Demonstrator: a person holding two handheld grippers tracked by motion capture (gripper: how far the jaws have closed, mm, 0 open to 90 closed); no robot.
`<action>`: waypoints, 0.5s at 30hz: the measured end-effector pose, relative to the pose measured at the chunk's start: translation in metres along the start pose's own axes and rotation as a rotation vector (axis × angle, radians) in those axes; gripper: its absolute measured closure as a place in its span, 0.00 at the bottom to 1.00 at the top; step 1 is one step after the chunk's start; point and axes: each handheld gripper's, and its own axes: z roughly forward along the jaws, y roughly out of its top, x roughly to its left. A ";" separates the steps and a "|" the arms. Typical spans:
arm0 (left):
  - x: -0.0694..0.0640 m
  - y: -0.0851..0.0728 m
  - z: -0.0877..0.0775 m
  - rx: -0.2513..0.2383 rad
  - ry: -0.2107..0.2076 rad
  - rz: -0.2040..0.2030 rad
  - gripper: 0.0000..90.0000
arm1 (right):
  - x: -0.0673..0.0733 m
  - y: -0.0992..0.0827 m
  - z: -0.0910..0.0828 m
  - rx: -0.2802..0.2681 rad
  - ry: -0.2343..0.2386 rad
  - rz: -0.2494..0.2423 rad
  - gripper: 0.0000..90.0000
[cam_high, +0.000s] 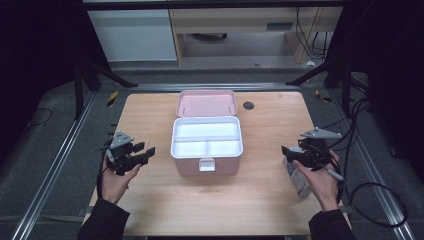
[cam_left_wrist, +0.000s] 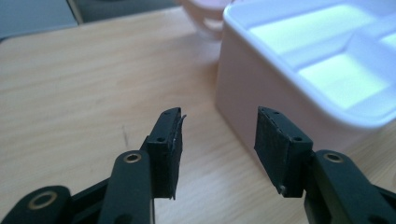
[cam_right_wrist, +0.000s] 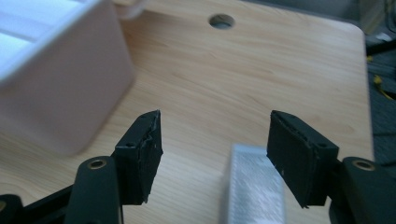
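Two hands came in from six o'clock, palms turned inward. The left gripper (cam_high: 142, 152) hovered at nine o'clock of the pink box (cam_high: 207, 145), jaws apart with nothing between them. The right gripper (cam_high: 290, 152) hovered at three o'clock, jaws spread wide above a small pale packet (cam_right_wrist: 254, 186), seemingly not touching it. The box sat mid-table (cam_high: 260, 195), lid (cam_high: 207, 103) thrown back toward twelve, with bare wood on both flanks.
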 end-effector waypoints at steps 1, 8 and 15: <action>-0.003 0.005 0.001 -0.006 -0.004 0.011 0.56 | 0.004 0.004 0.001 -0.011 0.018 -0.007 0.40; -0.028 0.027 0.025 0.004 -0.052 0.056 0.54 | 0.042 0.032 0.018 -0.062 0.146 -0.049 0.42; -0.041 0.029 0.049 0.062 -0.064 0.085 0.59 | 0.076 0.045 0.048 -0.047 0.215 -0.088 0.45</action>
